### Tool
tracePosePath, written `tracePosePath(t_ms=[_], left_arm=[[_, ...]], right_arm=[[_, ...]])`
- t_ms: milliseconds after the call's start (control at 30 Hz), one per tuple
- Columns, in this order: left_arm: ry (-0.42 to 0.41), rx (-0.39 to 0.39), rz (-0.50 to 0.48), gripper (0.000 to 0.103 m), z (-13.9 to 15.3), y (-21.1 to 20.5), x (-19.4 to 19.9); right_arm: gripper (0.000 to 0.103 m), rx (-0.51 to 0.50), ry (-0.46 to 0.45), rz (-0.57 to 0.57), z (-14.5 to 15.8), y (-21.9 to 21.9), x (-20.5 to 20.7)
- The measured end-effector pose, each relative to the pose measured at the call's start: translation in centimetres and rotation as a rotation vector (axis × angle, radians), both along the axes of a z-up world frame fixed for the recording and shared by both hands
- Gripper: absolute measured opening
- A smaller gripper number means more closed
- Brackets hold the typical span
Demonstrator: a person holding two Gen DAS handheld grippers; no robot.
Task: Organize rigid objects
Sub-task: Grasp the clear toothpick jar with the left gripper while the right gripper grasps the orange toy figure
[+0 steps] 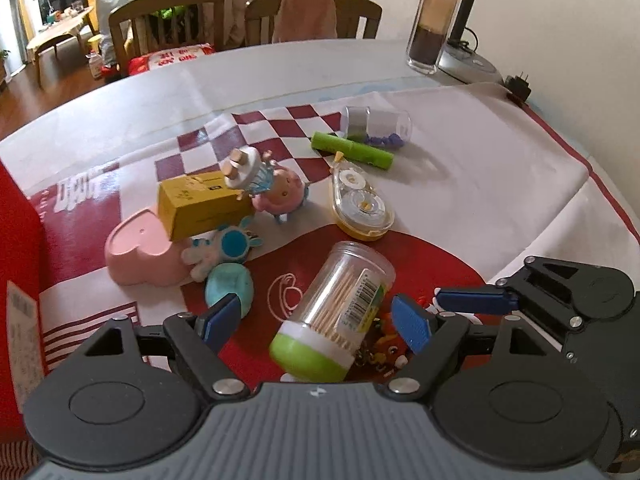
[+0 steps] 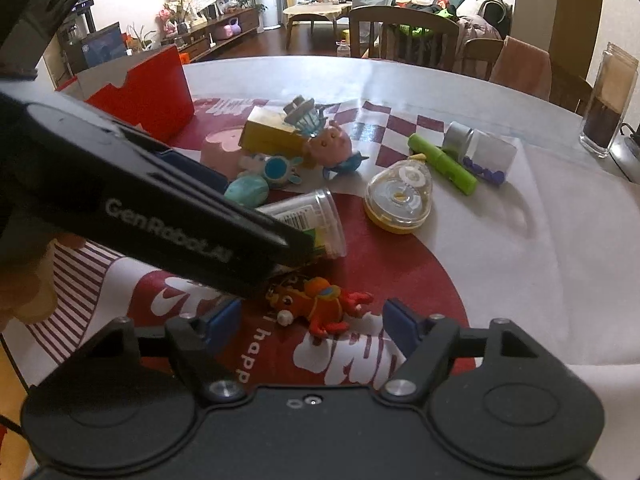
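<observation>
On the near table: we see both grippers low.
Left gripper (image 1: 318,320): jaws wide, toothpick jar (image 1: 334,316) lying between them, untouched.
Right gripper (image 2: 310,324): jaws apart, orange toy (image 2: 320,304) between, pads clear.

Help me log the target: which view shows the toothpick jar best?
Left wrist view: the toothpick jar lies whole between the left gripper's open fingers, green cap nearest. In the right wrist view only its clear base end shows; the left gripper hides the rest.
</observation>
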State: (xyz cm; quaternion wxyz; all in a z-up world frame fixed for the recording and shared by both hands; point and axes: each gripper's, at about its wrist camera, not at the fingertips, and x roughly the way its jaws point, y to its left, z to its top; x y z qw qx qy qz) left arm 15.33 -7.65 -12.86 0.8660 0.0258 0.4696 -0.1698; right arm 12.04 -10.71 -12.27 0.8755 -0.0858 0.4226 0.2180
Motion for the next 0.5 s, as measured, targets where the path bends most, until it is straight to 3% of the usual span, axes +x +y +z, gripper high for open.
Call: tracePosePath(t_ms=[133,200,233,400,500], left_arm=[[0.014,0.007,-0.016,0.077,-0.7,-0.6,0.3],[0.023,0.008,-0.031,0.064,-0.9,-0.9,0.4],[0.027,0.011,-0.037,0.062,-1.0,-1.0,0.4],[0.036,0.003,-0.043,0.058,-1.2,-0.9,0.7],[0.042,-0.009,-0.037,0.056,-1.2,-0.7,0.8]], right_arm=[[0.077,0.005,0.004,0.001,-0.2,0.1,0.2],[0.077,0.015,0.012,0.001,-0.2,0.2,0.3],[0.076,0.019,0.016,-0.002,-0.3,0.2,0.4],[0.074,0.048,0.026,-0.019,-0.4,0.0,0.5],[0.067,0.055,0.026,-0.024,-0.3,-0.1,0.5]])
